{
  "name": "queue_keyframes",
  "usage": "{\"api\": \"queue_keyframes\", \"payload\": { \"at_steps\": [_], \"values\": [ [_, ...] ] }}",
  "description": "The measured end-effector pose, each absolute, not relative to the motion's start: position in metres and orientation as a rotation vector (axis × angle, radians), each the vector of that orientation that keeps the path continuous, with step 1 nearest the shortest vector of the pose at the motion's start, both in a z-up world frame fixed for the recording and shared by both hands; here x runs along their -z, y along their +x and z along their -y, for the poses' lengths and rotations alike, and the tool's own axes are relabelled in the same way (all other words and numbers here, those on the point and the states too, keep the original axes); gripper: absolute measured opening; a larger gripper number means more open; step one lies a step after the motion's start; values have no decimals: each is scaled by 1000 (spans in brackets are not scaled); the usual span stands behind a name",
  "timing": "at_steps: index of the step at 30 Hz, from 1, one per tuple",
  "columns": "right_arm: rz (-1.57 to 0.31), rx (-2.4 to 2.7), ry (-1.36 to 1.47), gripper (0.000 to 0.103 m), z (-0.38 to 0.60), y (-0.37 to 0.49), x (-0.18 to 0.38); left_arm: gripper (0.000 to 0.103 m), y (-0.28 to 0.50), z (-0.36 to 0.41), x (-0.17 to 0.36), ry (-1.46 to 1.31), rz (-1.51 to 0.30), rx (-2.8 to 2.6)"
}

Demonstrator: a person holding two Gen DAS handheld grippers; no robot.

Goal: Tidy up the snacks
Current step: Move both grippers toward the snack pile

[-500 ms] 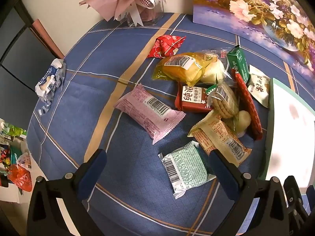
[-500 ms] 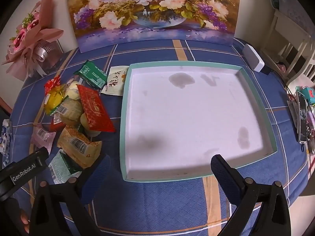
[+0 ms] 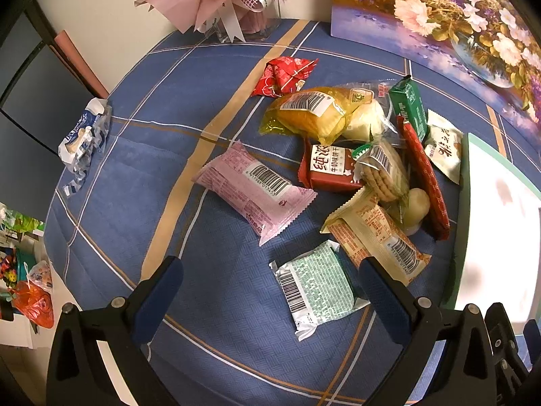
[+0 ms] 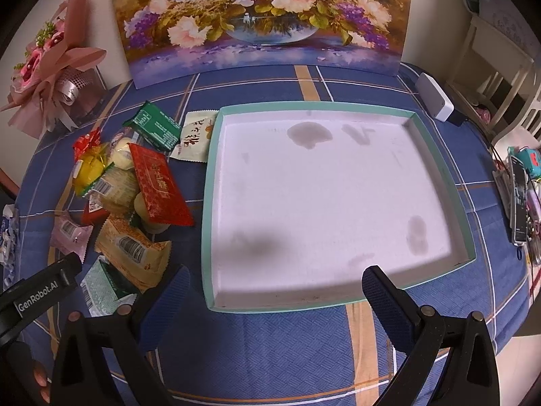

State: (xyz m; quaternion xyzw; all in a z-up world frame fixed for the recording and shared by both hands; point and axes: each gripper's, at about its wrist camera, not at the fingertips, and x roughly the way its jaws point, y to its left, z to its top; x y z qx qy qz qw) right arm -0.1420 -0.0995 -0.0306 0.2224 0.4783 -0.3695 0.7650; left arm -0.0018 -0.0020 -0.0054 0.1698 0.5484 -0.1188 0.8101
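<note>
The snacks lie in a loose heap on the blue checked surface [image 3: 135, 155], filling the middle and right of the left wrist view. I count about a dozen. There is one pink packet [image 3: 255, 187] lying apart at the centre, one pale green packet [image 3: 316, 286] low in the frame, and one beige packet [image 3: 375, 237] just right of it. Further up sit one dark red biscuit pack [image 3: 329, 169], one clear bag of round crackers [image 3: 383, 172], one yellow bag [image 3: 311, 113], one small red candy packet [image 3: 285, 74], one green box [image 3: 409, 106], one long red packet [image 3: 424, 176] and one white sachet [image 3: 444, 150]. Two pale round sweets are tucked in the pile, partly hidden.

One tray [image 4: 211, 203] with a teal rim and a stained white floor lies just right of the heap, and nothing is in it.

The left claw [image 3: 270, 301] hangs wide open above the pale green packet, gripping nothing. The right claw [image 4: 275, 299] is equally wide open over the tray's near edge, also holding nothing.

Around the edges stand one flower painting [image 4: 263, 17], one pink bouquet [image 4: 50, 67] at upper left, and one crumpled blue-white wrapper [image 3: 84, 138] at the surface's left edge.
</note>
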Motion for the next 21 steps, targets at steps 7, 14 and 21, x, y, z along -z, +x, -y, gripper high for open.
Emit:
{"api": "queue_keyframes", "payload": {
  "at_steps": [7,14,21],
  "values": [
    [-1045,804,485,103,99,-141,31,103,-2,3,5,359,-1174,255],
    [-1051,801,485,103,100,-141,32,103,-1,2,6,356,-1182,264],
    [-1053,801,485,103,100,-141,32,103,0,2,6,353,-1194,268]
  ]
}}
